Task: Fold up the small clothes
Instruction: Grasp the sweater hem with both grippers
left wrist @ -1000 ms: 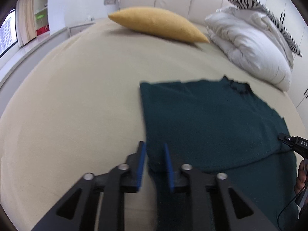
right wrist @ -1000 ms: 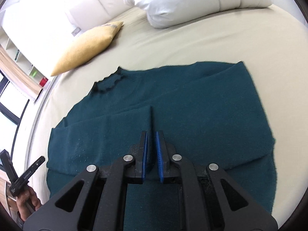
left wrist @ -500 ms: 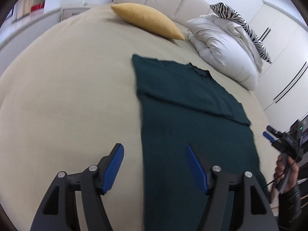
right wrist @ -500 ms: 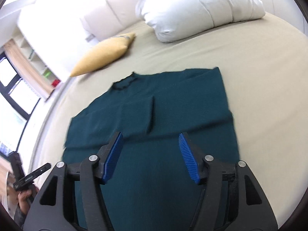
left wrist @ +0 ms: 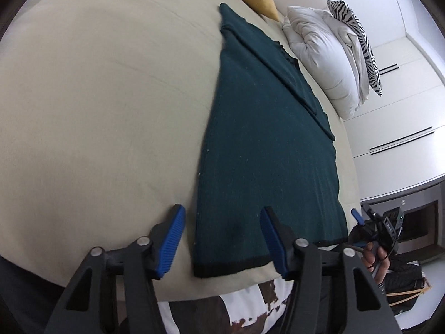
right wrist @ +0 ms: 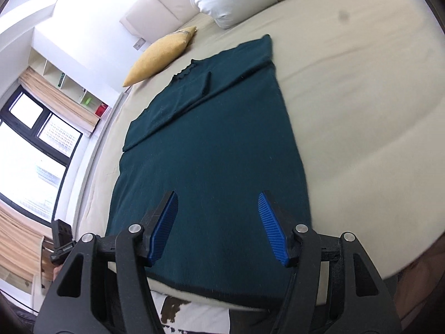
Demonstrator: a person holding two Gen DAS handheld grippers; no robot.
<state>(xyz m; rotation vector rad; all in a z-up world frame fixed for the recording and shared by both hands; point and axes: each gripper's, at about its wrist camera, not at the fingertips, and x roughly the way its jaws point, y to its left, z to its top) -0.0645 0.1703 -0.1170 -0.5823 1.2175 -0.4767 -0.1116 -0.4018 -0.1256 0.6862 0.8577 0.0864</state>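
A dark teal sweater [left wrist: 267,144] lies flat on the beige bed [left wrist: 105,105], its sleeves folded in across the chest, its black hem at the near bed edge. It also shows in the right wrist view [right wrist: 211,150]. My left gripper [left wrist: 222,239] is open and empty, hovering over the sweater's near left hem corner. My right gripper [right wrist: 217,228] is open and empty, above the near right part of the hem. The right gripper also shows at the right edge of the left wrist view [left wrist: 378,222].
A mustard pillow [right wrist: 161,55] and white pillows [left wrist: 328,55] lie at the head of the bed. A zebra cushion [left wrist: 358,41] sits on them. White wardrobes [left wrist: 395,128] stand to the right; a window [right wrist: 33,144] to the left. A brown-and-white rug [left wrist: 239,311] lies below the bed edge.
Both grippers opened, let go of the sleeves and pulled back from the chest to the sweater's hem at the near bed edge.
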